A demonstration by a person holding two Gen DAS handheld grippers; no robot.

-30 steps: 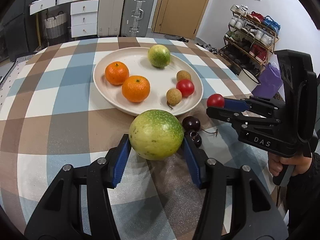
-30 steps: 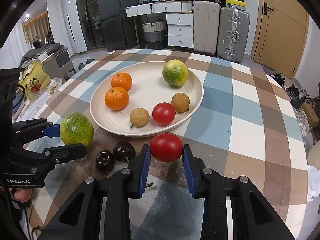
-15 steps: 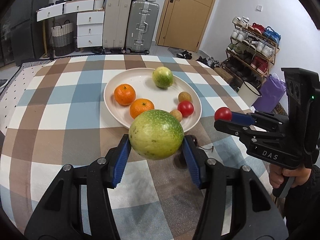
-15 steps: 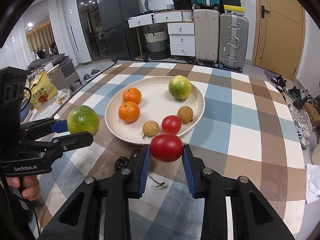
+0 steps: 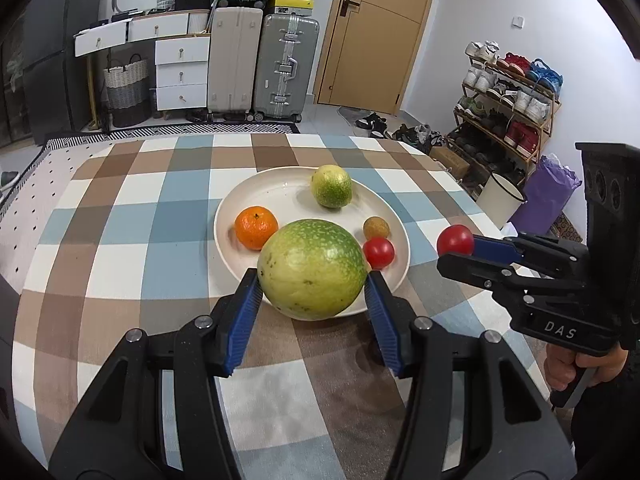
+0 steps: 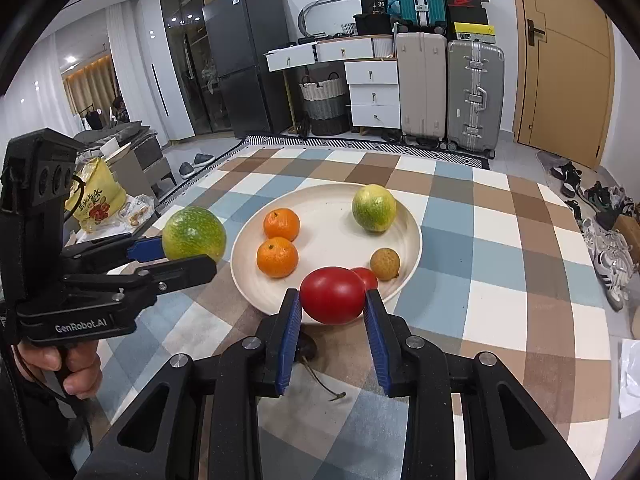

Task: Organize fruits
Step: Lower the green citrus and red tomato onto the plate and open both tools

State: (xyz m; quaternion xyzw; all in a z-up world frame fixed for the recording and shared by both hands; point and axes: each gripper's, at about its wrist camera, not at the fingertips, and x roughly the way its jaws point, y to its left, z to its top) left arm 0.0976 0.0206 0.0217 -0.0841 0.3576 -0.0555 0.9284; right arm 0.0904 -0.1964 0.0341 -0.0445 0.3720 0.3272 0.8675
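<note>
Left wrist view: two fruits held above the checked table (image 5: 120, 240), both short of the plate (image 5: 228, 216).

Left gripper (image 5: 312, 300) is closed about halfway on a large green fruit (image 5: 312, 272), its blue pads at the fruit's widest sides; the right gripper (image 6: 332, 304) is closed narrower on a red tomato (image 6: 333, 295), just at the plate's near rim. The green fruit looks round, mottled dark green over yellow, firm-skinned and fairly heavy, so a grip across its middle seems safest. The tomato is glossy, smooth and likely soft and slippery; light pressure at its broad sides should do. On the plate lie two oranges (image 6: 278, 258), another green fruit (image 6: 374, 208), a brown longan (image 6: 385, 264) and a second tomato (image 5: 378, 253).
</note>
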